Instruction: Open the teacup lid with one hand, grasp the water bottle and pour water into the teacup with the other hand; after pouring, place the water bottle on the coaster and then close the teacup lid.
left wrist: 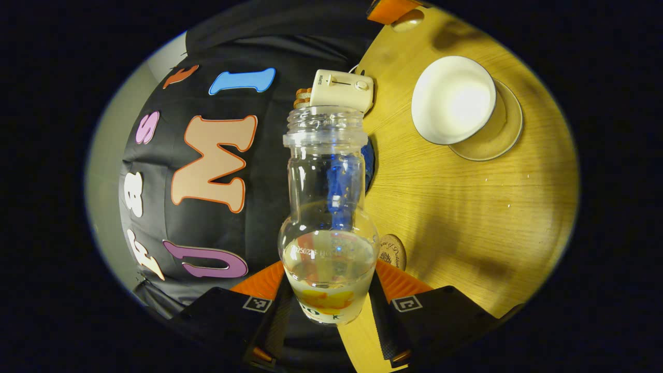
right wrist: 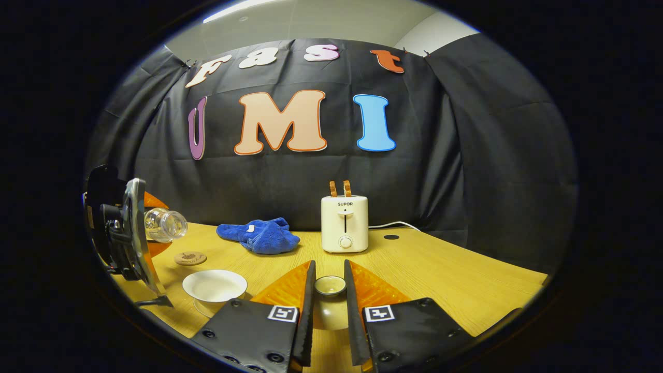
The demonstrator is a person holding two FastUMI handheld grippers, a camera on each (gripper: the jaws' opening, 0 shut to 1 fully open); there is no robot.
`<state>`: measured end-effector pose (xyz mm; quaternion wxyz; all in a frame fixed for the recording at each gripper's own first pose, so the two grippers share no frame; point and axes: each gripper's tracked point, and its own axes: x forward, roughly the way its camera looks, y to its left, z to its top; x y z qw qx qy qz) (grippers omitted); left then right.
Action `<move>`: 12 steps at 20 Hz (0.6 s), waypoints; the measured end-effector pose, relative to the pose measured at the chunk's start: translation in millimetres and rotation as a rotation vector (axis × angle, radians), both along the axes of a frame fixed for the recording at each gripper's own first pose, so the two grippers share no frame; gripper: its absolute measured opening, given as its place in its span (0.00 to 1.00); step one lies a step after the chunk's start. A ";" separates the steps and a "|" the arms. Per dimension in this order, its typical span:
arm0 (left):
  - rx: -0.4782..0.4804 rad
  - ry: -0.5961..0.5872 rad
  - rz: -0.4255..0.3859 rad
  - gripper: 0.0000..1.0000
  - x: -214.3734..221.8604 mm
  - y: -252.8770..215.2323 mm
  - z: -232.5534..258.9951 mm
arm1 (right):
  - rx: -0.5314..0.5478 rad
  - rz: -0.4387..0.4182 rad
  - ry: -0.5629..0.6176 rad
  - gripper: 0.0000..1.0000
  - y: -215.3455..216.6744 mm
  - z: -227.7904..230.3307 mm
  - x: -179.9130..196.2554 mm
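We have the water bottle (left wrist: 328, 217) clamped in the left gripper (left wrist: 329, 298), both fingers pressing on its lower body, its open mouth pointing away from us along the fingers; in the right gripper view the same bottle (right wrist: 164, 224) lies nearly on its side in that far gripper (right wrist: 124, 233), neck aimed toward the middle of the table (left wrist: 466, 217), so its long axis is close to level — a pouring attitude. Water sits in the belly of the bottle, well short of the neck; we see no stream leaving the mouth.

What the coming move turns on is the teacup (left wrist: 451, 99): from the left gripper it lies ahead and off to the right of the bottle's mouth, apart from it, standing uncovered on its saucer (left wrist: 505, 135); in the right gripper view the teacup (right wrist: 214, 285) sits just below and beside the tilted bottle. We judge the mouth must come over the white bowl before tipping further.

The right gripper (right wrist: 329, 290) is nearly closed on the teacup lid (right wrist: 330, 285), held up between its fingers, clear of the cup.

The coaster (left wrist: 391, 251) lies close by the left fingers; a toaster (left wrist: 342, 89) and blue cloth (right wrist: 260, 235) stand farther ahead; bare tabletop lies between.
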<state>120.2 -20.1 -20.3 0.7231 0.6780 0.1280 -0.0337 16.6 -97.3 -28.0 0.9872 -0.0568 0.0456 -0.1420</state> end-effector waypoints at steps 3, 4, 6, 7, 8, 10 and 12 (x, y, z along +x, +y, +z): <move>0.070 -0.001 -0.005 0.68 0.6 -0.7 -0.3 | -0.001 0.000 0.000 0.33 0.5 -0.4 -0.1; 0.092 -0.003 -0.006 0.68 0.1 -0.1 0.8 | -0.001 0.000 0.000 0.32 0.1 -0.3 0.0; 0.135 -0.003 -0.015 0.69 0.3 -0.1 1.3 | -0.001 0.000 0.000 0.32 0.4 0.0 -0.2; 0.157 -0.006 -0.019 0.68 0.3 -0.5 2.3 | -0.001 0.000 0.000 0.33 0.1 -0.6 0.0; 0.176 -0.010 -0.021 0.70 0.8 -0.3 4.7 | -0.001 0.000 0.000 0.33 0.0 -0.3 0.3; 0.208 -0.022 -0.031 0.69 1.1 -1.9 9.1 | -0.001 0.000 0.000 0.33 0.4 0.3 0.0; 0.234 -0.031 -0.041 0.69 2.9 -4.2 11.8 | -0.001 0.000 0.000 0.33 0.0 -0.5 0.0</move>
